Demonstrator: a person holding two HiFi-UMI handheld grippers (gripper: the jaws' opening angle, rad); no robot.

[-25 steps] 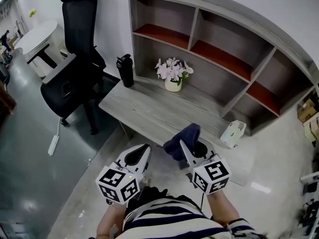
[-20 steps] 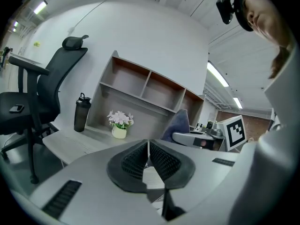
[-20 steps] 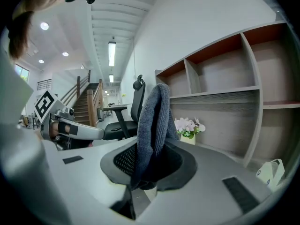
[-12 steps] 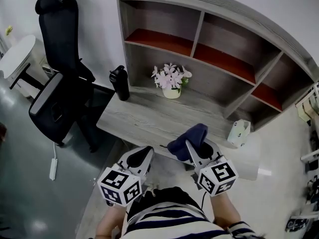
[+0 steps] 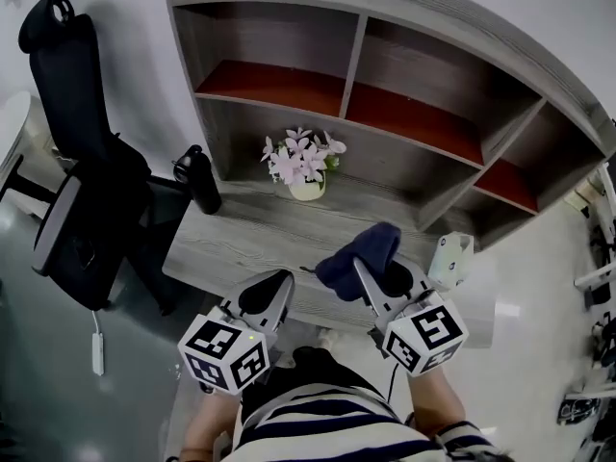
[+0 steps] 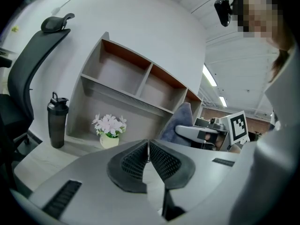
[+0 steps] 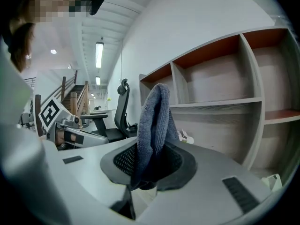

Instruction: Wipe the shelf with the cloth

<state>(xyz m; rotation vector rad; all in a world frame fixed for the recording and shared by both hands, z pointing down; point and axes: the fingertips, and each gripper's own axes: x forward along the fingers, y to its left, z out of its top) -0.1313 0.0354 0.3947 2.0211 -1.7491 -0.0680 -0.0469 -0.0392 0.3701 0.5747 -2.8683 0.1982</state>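
At the far left a black office chair [image 5: 75, 210] stood off the table [image 5: 241, 234], with a dark shaker bottle [image 5: 197, 177] upright on the table's left corner. The left claw [image 5: 264, 298] hung low in front of the table edge, its jaws clenched together on nothing; it seemed parked there as the idle hand, well short of the work. Further along, a small pot of pale flowers [image 5: 302, 165] sat at the foot of the shelf [image 5: 404, 61], likely something to wipe around. The right claw [image 5: 372, 279] grasped the blue cloth [image 5: 363, 254], pinching it near one end so the loose bulk bunched up past the jaws toward the shelf, apparently ready for wiping. The cloth touched no board yet. A white holder [image 5: 450, 257] stood at the table's right end.
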